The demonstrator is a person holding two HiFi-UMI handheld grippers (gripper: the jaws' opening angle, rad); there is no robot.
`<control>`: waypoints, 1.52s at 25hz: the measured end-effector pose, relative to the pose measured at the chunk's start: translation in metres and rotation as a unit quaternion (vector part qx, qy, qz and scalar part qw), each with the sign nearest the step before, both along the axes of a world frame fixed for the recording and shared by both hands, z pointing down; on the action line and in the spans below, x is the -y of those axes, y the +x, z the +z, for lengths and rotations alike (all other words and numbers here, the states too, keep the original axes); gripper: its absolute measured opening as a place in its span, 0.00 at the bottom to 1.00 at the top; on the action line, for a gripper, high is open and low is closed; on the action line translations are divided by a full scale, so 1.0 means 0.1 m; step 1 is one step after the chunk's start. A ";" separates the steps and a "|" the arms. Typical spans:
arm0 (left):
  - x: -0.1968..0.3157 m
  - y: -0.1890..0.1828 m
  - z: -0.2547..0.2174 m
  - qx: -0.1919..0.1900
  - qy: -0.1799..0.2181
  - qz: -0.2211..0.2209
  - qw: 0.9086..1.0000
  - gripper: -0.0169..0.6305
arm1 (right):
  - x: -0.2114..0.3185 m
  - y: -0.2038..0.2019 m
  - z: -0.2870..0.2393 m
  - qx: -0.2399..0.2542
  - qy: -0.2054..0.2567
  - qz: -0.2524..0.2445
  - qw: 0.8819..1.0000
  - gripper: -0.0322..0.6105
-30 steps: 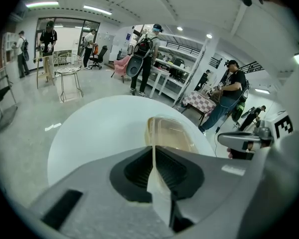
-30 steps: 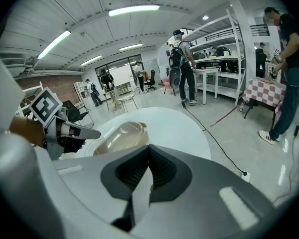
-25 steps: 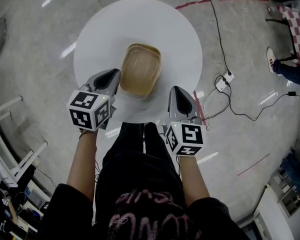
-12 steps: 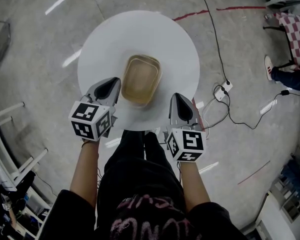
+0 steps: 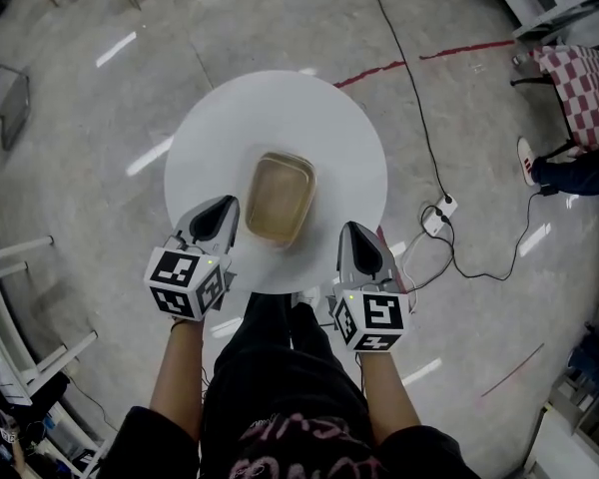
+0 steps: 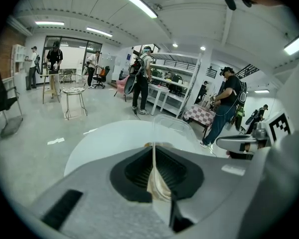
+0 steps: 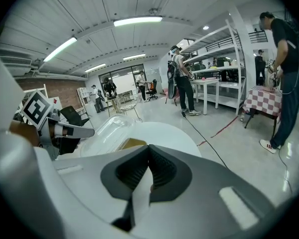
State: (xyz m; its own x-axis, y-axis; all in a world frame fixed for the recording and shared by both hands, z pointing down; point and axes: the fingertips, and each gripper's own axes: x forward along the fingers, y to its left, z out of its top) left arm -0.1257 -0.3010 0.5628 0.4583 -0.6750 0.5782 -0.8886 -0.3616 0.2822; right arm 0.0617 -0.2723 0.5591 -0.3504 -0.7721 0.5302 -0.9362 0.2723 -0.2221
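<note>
A clear, tan-tinted plastic container (image 5: pixel 280 200) stands at the middle of a round white table (image 5: pixel 212 138). My left gripper (image 5: pixel 220 214) hovers at the table's near left edge, shut and empty, just left of the container. My right gripper (image 5: pixel 354 238) is at the near right edge, also shut with nothing in it. In the left gripper view the closed left gripper (image 6: pixel 153 151) points at the container (image 6: pixel 177 128) on the table (image 6: pixel 102 146). From the right gripper (image 7: pixel 148 153) the container (image 7: pixel 104 128) appears to the left, with the left gripper (image 7: pixel 65 131) beyond it.
A black cable and power strip (image 5: pixel 441 208) lie on the floor right of the table, near a red tape line (image 5: pixel 419 58). Several people (image 6: pixel 142 78) stand by shelving and a checkered-cloth table (image 6: pixel 199 114). A wire stool (image 6: pixel 72 98) stands far left.
Both grippers have levelled out, so the container shows more from the side. In the head view the table sits lower and looks smaller. The jaws stay shut.
</note>
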 end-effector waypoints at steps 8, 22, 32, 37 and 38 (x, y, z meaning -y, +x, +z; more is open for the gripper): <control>-0.09 0.03 -0.27 -0.002 0.031 -0.010 0.999 0.05 | -0.08 0.05 -0.25 0.002 0.021 0.001 1.000 0.06; -0.30 -0.11 -0.86 -0.008 0.078 -0.032 0.996 0.05 | -0.25 -0.04 -0.84 0.003 0.062 -0.002 0.998 0.06; -0.47 -0.12 -1.24 -0.009 0.110 -0.042 0.993 0.05 | -0.38 0.04 -1.21 0.001 0.092 0.002 0.996 0.06; -0.50 -0.03 -1.50 -0.006 0.128 -0.044 0.991 0.05 | -0.42 0.14 -1.43 0.003 0.106 0.002 0.994 0.06; -0.50 -0.03 -1.54 -0.005 0.133 -0.044 0.990 0.05 | -0.42 0.15 -1.46 0.003 0.110 0.003 0.994 0.06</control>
